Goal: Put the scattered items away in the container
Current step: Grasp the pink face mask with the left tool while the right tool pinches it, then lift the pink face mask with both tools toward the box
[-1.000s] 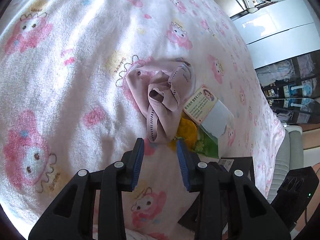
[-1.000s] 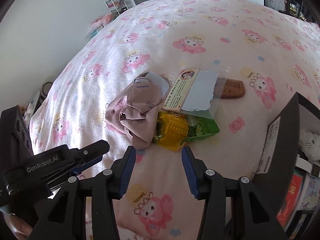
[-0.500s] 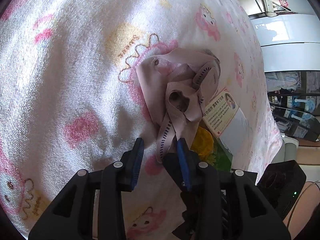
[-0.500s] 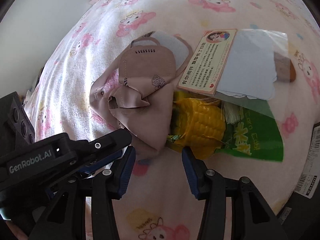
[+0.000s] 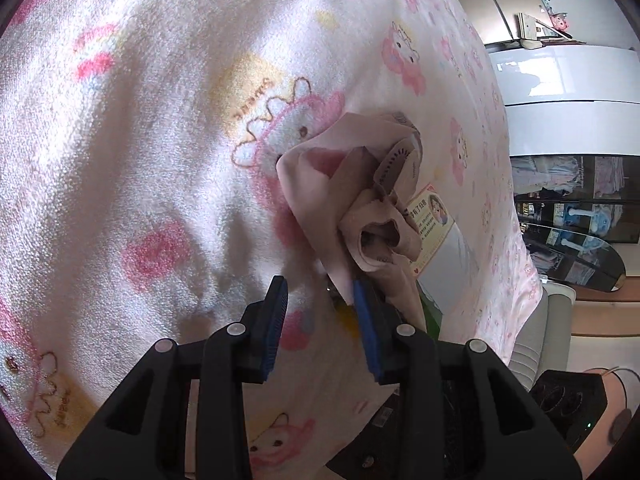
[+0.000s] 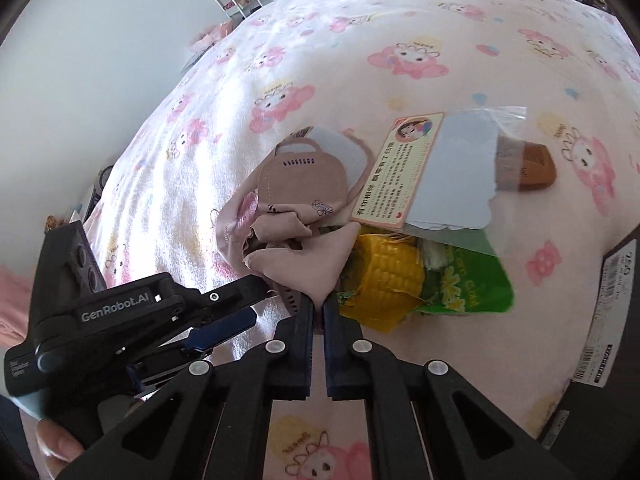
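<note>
**Right gripper pinching the pink cloth on the bed**

The right gripper [image 6: 318,312] is clamping its jaws, which have just been closing, on the near edge of one crumpled pink cloth [image 6: 304,264]. The left gripper [image 5: 320,300] is hanging partly open just beside the cloth, holding nothing. Lying on the patterned blanket [image 6: 360,40] are one face mask [image 6: 304,180], one card packet [image 6: 432,172], one corn snack bag [image 6: 420,280] and one wooden comb [image 6: 528,168]. One dark box [image 6: 612,308] is sitting at the right edge.
</note>
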Available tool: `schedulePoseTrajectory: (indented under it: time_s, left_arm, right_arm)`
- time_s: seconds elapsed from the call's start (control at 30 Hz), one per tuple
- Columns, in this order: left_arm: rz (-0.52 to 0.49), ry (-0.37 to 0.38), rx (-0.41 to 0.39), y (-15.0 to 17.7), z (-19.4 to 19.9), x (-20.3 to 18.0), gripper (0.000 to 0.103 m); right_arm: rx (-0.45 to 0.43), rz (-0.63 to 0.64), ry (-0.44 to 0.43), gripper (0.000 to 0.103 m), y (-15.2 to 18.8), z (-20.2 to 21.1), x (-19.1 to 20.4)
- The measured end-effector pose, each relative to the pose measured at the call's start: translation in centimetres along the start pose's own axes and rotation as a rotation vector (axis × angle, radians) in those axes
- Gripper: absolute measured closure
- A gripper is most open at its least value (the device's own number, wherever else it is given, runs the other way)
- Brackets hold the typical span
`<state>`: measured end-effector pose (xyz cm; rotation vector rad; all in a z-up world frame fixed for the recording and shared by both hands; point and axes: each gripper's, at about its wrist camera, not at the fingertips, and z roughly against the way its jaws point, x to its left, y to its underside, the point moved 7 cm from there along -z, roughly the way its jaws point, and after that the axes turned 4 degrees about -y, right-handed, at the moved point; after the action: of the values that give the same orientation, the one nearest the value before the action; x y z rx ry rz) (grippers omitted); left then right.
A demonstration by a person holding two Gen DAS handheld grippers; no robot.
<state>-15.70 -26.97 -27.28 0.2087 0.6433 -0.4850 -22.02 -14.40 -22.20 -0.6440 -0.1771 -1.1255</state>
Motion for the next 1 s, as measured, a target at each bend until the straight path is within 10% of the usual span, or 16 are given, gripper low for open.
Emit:
schedulePoseTrajectory:
  time_s: [0.4,0.77,0.93,1.0]
  left_arm:
    - [-0.111,0.092,0.007,3.6,1.4,-3.8,0.058]
    - [-0.206,-0.108,-0.036,5.6,0.5,-3.5,0.051]
    - [-0.197,-0.056,0.117,6.9,-2.6,-3.7,0.046]
    - [-0.2,-0.05,0.191,7.7,-3.9,-3.6,0.066]
  right_arm:
    - [-0.107,-0.047,0.043,0.1,3.9,8.8,-2.7]
    - [-0.175,-0.057,0.055,0.1,6.1,13.2,-3.2]
    - [-0.176,-0.068,0.046,0.1,6.6,13.4,-3.4]
    - [-0.183,-0.066,0.037,0.1,6.6,13.8,-3.3]
